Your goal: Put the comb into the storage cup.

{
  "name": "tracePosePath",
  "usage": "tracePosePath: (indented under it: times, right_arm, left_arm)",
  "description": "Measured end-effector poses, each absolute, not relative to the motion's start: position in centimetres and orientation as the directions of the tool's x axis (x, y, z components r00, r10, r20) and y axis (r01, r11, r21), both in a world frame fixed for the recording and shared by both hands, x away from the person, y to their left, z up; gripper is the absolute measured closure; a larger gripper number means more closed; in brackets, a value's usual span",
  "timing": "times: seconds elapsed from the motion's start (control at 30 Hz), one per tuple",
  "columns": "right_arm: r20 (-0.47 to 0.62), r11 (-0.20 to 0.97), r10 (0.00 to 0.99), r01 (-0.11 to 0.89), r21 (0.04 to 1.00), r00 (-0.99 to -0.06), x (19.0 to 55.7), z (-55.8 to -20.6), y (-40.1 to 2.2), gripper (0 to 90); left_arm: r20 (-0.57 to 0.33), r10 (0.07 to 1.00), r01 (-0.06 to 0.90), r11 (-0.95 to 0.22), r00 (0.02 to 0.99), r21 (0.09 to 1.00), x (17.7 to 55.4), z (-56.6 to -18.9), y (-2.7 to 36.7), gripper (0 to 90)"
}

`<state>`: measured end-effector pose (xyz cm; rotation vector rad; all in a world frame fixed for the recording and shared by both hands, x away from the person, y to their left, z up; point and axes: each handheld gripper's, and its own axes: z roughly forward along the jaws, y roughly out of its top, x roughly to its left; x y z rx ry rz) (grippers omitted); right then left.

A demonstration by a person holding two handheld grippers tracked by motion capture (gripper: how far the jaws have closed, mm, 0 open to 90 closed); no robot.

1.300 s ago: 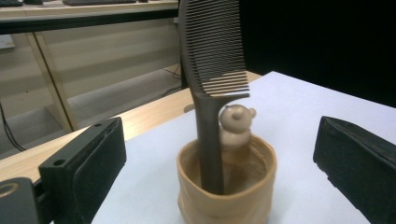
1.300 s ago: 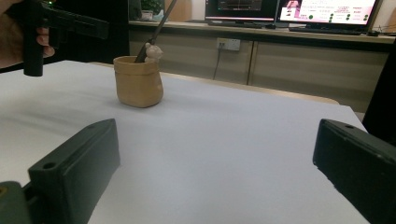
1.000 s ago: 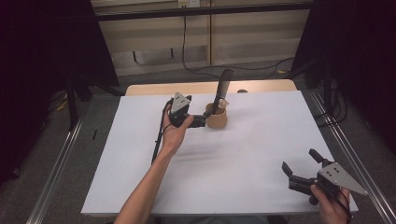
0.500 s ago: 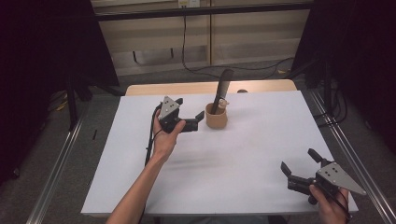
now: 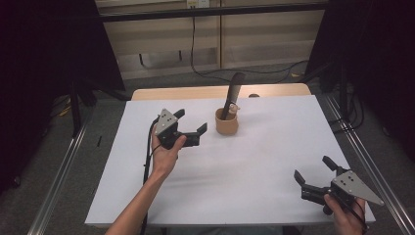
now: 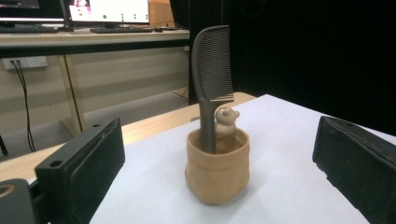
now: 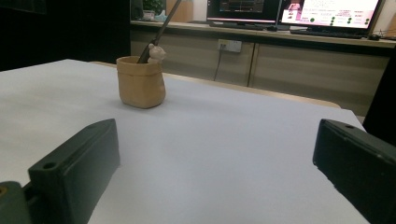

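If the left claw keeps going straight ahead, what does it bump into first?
Most likely the tan cup holding the comb. The left claw is open and the cup sits centred between its jaws, nothing lying between them.

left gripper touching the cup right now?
No: in the high view the left gripper sits open beside the tan cup, with white table showing between its jaws and the cup.

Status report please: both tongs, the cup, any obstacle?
Left tongs open, beside tan soft cup. Right tongs open, near table edge. Dark plastic comb upright in cup. No obstacle between.
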<state>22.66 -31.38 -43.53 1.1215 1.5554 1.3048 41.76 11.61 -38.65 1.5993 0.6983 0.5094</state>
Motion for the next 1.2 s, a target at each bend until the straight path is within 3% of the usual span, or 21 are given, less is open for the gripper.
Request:
tracePosePath:
  times: [0.37,0.63,1.2]
  right_arm:
    - [-0.036,0.077,0.958,0.137,0.988,-0.284,22.8,-43.6,-31.4,0.2]
    - [-0.037,0.077,0.959,0.133,0.988,-0.282,22.7,-43.6,-31.3,0.2]
    - [-0.038,0.078,0.959,0.133,0.988,-0.281,22.7,-43.5,-31.3,0.2]
  left_arm:
    - [-0.013,0.748,0.119,-0.088,0.664,0.989,39.9,-38.6,14.5,2.2]
    - [-0.026,0.763,0.118,-0.066,0.646,0.991,38.4,-38.3,16.0,2.3]
    - [0.006,0.797,0.135,-0.110,0.604,0.985,35.3,-40.8,18.4,2.5]
